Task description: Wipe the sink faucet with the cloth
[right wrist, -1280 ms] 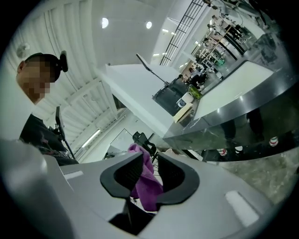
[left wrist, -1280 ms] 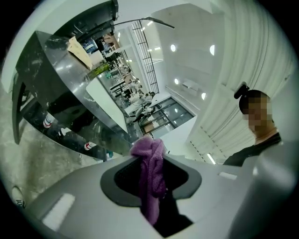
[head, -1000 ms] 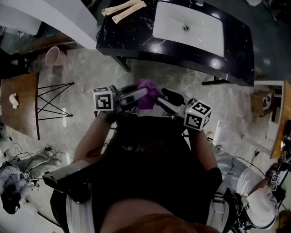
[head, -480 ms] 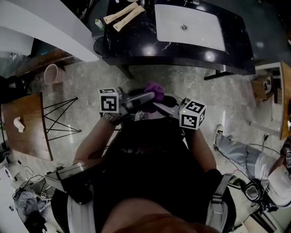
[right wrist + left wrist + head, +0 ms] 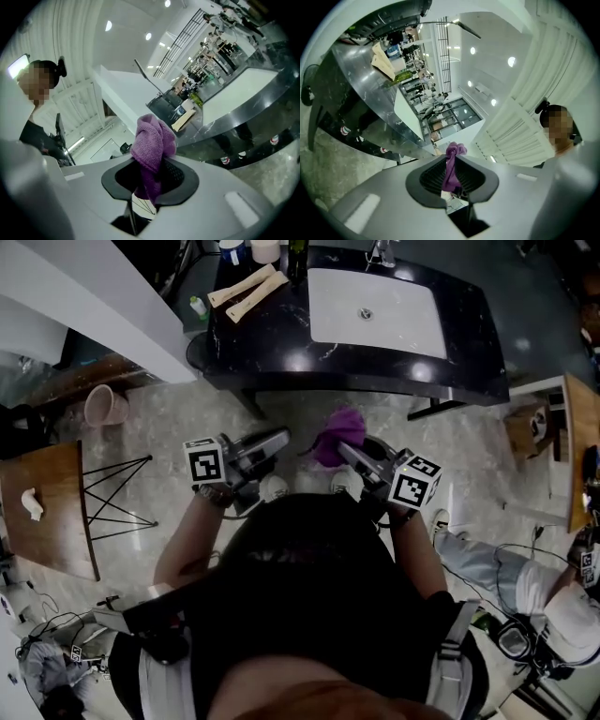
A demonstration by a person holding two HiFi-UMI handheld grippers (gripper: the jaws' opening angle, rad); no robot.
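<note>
The head camera is looking steeply down over the person from well above, with the counter [image 5: 473, 334] far off at the top edge. Both gripper cameras are sitting close behind their jaws, facing level; all three views are sharing the counter and cloth [image 5: 336, 435].

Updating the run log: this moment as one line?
phase: pre-wipe, short of sink | left gripper: jaws just closed further on purple cloth | right gripper: same cloth, jaws just closed further | faucet: untouched
</note>
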